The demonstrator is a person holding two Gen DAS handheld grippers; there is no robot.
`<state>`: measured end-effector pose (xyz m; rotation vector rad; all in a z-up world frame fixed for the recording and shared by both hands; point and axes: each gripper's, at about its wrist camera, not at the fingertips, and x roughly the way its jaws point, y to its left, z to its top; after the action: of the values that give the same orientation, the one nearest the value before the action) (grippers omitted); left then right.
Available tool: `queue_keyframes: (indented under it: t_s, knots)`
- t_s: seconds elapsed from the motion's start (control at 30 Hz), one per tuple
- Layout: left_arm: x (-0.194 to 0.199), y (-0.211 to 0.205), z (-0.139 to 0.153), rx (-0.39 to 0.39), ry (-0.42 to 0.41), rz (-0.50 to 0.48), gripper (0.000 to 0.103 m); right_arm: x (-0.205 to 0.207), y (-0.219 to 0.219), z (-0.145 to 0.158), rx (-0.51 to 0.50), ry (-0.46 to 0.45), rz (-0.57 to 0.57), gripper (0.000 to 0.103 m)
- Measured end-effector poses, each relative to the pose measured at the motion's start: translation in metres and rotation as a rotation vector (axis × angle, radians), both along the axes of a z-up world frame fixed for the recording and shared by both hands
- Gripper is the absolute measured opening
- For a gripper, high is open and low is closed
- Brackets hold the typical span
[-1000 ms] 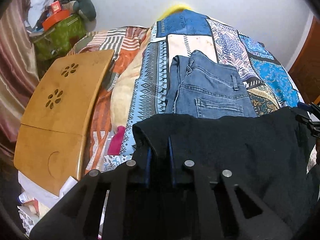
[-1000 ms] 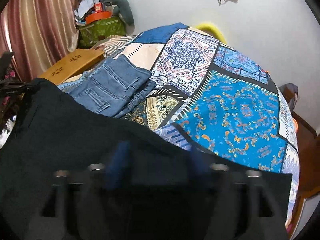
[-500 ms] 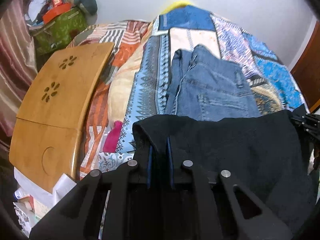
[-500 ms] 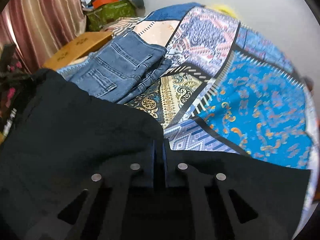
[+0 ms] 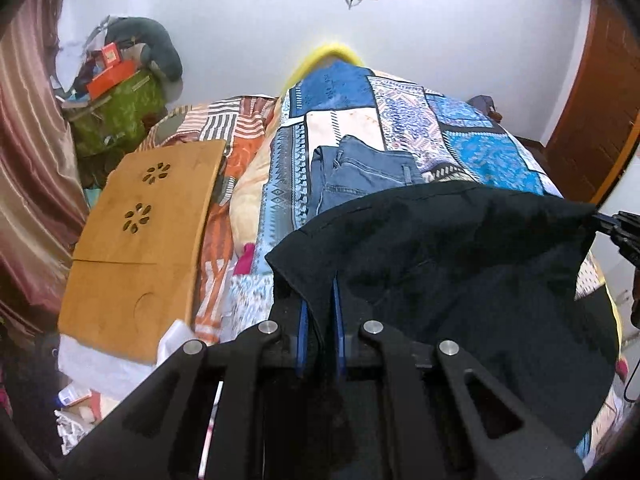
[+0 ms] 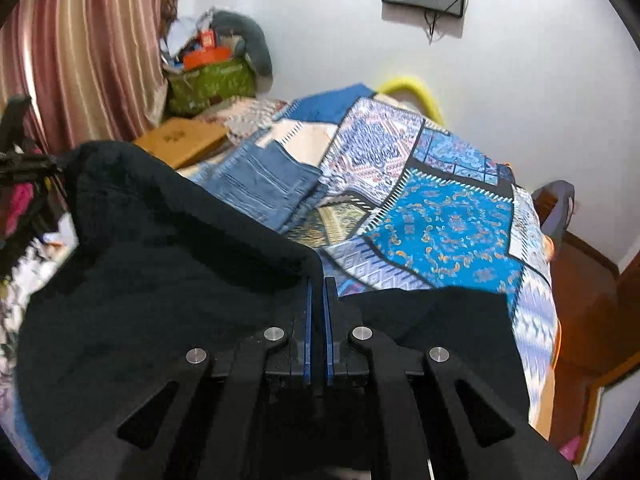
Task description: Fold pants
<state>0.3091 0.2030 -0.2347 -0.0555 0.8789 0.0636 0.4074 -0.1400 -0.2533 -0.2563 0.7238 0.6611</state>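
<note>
The left tongs (image 5: 319, 300) and right tongs (image 6: 318, 292) each pinch a corner of the black pants (image 5: 460, 264), holding them up over the near end of the bed (image 6: 440, 216). Blue jeans (image 5: 360, 176) already lie folded farther back. I think the black pants' folding has hardly begun.

Left gripper (image 5: 319, 312) clamps one corner of the black pants (image 5: 460, 264); cloth sits between the blue pads. The pants hang stretched toward the right gripper (image 5: 600, 219) at the frame edge. Behind: folded jeans (image 5: 360, 176) on a patchwork bedspread (image 5: 472, 136). Wooden board (image 5: 140, 240) lies left of the bed.
</note>
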Motion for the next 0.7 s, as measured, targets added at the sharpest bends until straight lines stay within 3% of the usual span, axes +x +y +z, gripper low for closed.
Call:
queue_keyframes:
  t_s: [0.13, 0.33, 0.53, 0.7]
  knots:
    - [-0.037, -0.002, 0.010, -0.014, -0.012, -0.004, 0.010, -0.047, -0.010, 0.014, 0.046, -0.008, 0.007, 0.004]
    - [-0.088, 0.004, 0.011, 0.004, -0.014, -0.004, 0.010, -0.109, -0.015, 0.007, 0.056, 0.011, 0.033, 0.004]
    - [-0.137, 0.010, -0.009, 0.009, 0.001, -0.016, 0.010, -0.160, -0.018, -0.019, 0.080, 0.071, 0.034, 0.004]
    - [-0.173, 0.010, -0.046, 0.017, 0.043, -0.022, 0.010, -0.187, -0.013, -0.044, 0.068, 0.109, 0.032, 0.004]
